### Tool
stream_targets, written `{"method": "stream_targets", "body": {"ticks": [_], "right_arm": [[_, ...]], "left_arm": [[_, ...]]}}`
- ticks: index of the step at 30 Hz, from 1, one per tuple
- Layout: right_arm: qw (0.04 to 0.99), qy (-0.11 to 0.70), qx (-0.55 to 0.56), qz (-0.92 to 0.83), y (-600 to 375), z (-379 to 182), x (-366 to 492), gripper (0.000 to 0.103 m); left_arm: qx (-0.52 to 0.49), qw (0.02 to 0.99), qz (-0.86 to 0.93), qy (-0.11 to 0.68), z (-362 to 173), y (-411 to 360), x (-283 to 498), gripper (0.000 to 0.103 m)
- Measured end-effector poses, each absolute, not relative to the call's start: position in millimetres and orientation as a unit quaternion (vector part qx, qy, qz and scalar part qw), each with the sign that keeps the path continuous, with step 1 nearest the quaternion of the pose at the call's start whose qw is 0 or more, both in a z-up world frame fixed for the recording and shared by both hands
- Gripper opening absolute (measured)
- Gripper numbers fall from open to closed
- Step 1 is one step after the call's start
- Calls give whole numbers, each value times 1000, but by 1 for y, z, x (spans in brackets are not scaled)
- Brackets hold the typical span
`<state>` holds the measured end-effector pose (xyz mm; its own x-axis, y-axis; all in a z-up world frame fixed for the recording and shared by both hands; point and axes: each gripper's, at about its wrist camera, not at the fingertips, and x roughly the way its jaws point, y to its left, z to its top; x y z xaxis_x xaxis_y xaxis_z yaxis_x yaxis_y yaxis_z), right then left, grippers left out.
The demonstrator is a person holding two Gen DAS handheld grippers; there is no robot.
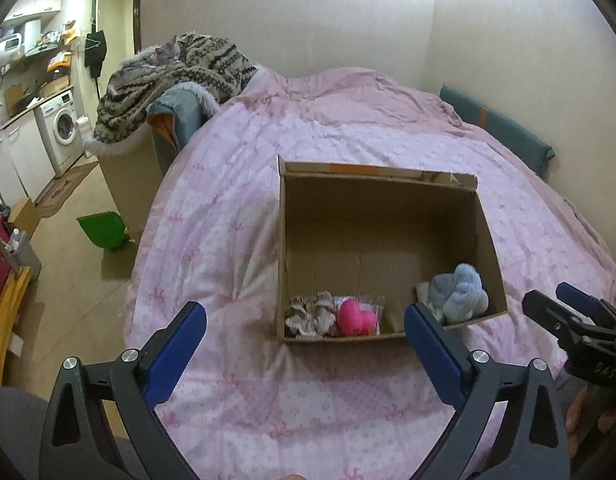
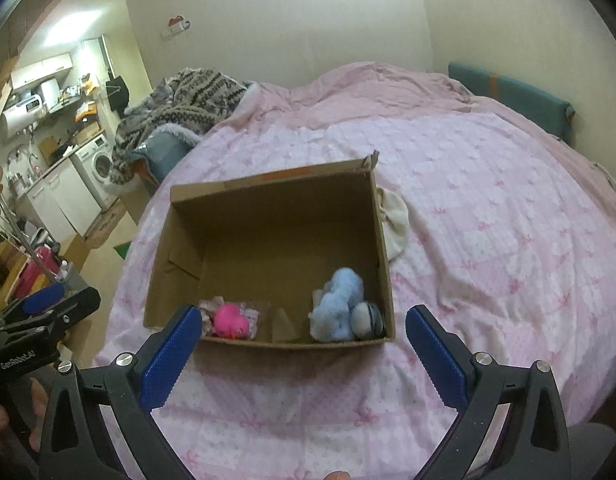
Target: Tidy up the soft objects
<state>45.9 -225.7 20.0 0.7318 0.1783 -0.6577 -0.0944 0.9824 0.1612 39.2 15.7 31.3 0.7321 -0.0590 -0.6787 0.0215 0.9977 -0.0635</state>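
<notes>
Right gripper [image 2: 304, 334] stands wide open and empty above the pink bed [image 2: 487, 240], facing an open cardboard box [image 2: 268, 216] containing a blue plush [image 2: 337, 304], a pink plush [image 2: 230, 320] and a striped ball [image 2: 367, 320].

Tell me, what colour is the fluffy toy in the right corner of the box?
Light blue; the right wrist view shows it best.

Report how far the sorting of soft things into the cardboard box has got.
Done: the open cardboard box holds a beige crocheted scrunchie, a hot-pink plush piece, a fluffy light-blue item and a striped ball. In hand: nothing; the left gripper and right gripper are open. Left: a cream cloth lies beside the box.
</notes>
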Motion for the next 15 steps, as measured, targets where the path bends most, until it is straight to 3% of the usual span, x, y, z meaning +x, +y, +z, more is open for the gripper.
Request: {"method": "stream_targets", "body": {"ticks": [15], "right_arm": [[920,385,46,62,-221,0,55,103]], "left_arm": [[-42,917,-20,395,7,9,46,99]]}}
